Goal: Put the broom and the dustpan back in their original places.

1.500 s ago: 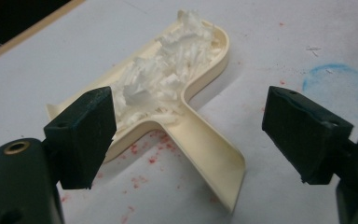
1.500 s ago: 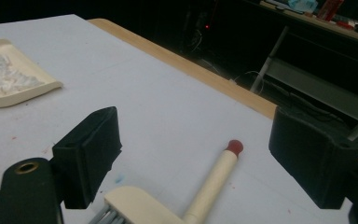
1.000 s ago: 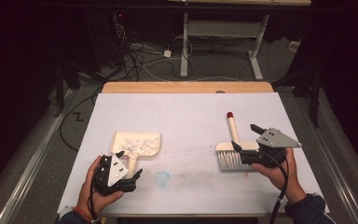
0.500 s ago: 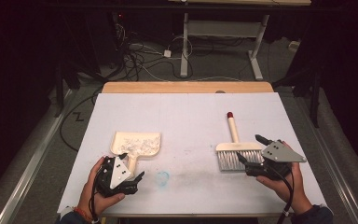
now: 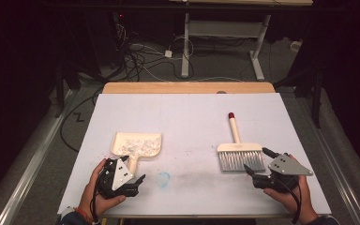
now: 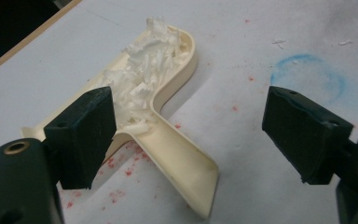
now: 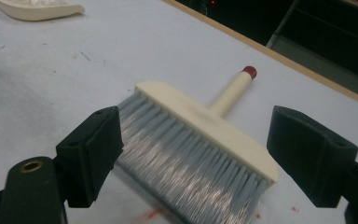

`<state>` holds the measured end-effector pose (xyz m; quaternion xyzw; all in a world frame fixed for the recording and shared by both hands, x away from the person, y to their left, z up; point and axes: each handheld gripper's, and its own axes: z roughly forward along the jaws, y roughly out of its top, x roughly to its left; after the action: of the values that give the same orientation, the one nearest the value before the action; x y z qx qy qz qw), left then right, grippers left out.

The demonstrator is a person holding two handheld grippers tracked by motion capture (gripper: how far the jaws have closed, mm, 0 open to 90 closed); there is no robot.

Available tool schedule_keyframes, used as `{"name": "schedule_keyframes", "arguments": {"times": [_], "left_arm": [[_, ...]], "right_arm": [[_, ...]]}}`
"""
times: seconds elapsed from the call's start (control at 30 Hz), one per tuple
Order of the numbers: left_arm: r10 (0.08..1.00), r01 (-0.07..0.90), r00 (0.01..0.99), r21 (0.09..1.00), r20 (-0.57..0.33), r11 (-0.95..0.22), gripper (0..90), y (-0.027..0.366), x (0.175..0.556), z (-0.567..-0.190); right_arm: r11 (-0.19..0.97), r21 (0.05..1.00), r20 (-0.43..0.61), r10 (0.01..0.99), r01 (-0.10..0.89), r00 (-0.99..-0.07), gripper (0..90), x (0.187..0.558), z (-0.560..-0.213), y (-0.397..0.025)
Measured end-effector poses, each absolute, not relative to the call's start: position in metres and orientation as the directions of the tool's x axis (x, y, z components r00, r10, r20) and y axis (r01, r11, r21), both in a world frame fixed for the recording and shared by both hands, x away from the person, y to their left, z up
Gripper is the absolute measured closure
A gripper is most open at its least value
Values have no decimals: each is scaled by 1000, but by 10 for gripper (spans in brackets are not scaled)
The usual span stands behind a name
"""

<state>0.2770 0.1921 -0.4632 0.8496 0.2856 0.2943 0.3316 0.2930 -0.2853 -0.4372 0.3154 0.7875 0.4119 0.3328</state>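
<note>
A cream dustpan [image 5: 137, 144] holding white shreds [image 6: 144, 70] lies on the white table at the left, its handle [image 6: 182, 158] pointing toward the near edge. My left gripper [image 5: 130, 174] sits just behind that handle, open, and the handle end lies between its jaws [image 6: 193, 133] untouched. On the right lies a cream brush [image 5: 240, 154] with grey bristles [image 7: 191, 163] and a red-tipped handle [image 7: 235, 88]. My right gripper [image 5: 256, 159] is open at the bristle end, its jaws either side of the brush head [image 7: 200, 156] without gripping it.
A faint blue ring [image 5: 163, 177] is drawn on the table sheet [image 5: 187, 117] between the two grippers, with small red specks [image 6: 130, 170] around it. A wooden strip [image 5: 187, 87] edges the far side. Cables and desk legs stand on the floor beyond.
My right gripper has drawn back from the brush toward the near edge and lowered. The left gripper shifted slightly nearer the edge. Dustpan and brush have not moved.
</note>
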Motion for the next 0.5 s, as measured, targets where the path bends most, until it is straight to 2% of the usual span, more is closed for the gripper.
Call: {"name": "schedule_keyframes", "arguments": {"times": [0.27, 0.5], "left_arm": [[676, 290, 670, 732, 305, -617, 169, 196, 273, -469], [678, 281, 666, 737, 310, -614, 169, 194, 270, -469]], "right_arm": [[479, 839, -256, 764, 257, -592, 195, 278, -461, -290], [479, 841, -249, 754, 250, -607, 196, 275, -464, -288]]}}
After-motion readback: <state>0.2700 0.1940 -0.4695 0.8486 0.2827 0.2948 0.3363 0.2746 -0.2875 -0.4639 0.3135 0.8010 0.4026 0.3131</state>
